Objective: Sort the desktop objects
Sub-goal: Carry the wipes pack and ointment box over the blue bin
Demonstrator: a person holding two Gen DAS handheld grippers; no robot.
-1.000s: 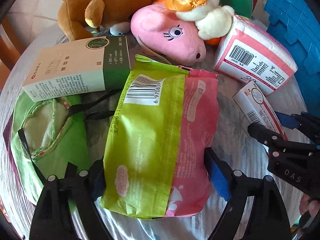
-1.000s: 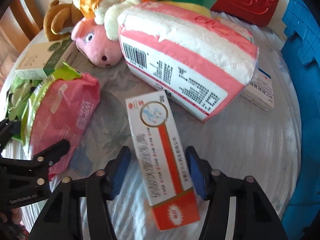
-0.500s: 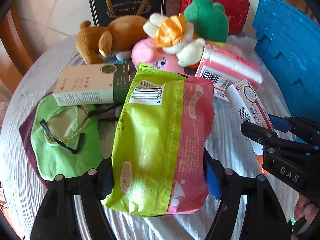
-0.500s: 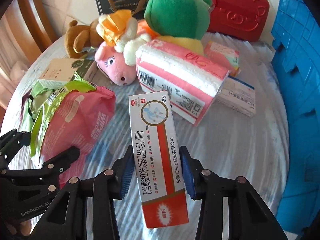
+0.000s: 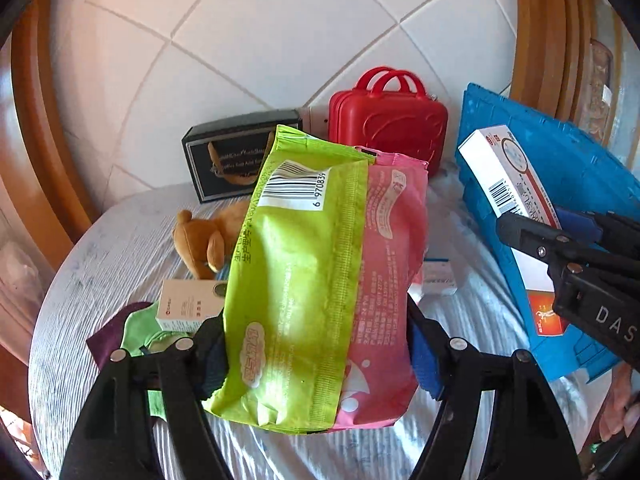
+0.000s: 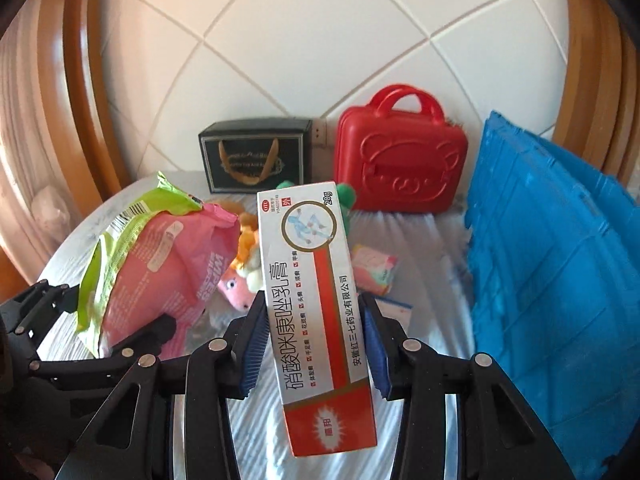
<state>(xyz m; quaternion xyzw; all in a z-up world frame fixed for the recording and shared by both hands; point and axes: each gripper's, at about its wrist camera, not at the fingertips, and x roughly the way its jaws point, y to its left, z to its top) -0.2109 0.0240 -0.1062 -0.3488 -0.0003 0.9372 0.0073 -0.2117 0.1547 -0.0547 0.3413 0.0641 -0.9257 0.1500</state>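
Risk at lift: left gripper [image 5: 316, 356] pinches the soft wipes pack [image 5: 320, 280] low across its width, clear above the table [image 5: 100, 264]; the limp film may sag or slide out. Right gripper [image 6: 312, 348] clamps the ointment box [image 6: 316, 304] at mid-length beside the blue crate [image 6: 552, 272]; a tilt could let it slip.

You get bright, warm daylight in both views; the tiled wall [image 6: 320, 40] is near washed out. Fisheye bending curves the wooden frame [image 5: 40, 120] at the edges, corners go black, and the tabletop [image 6: 420, 240] looks soft and slightly blurred
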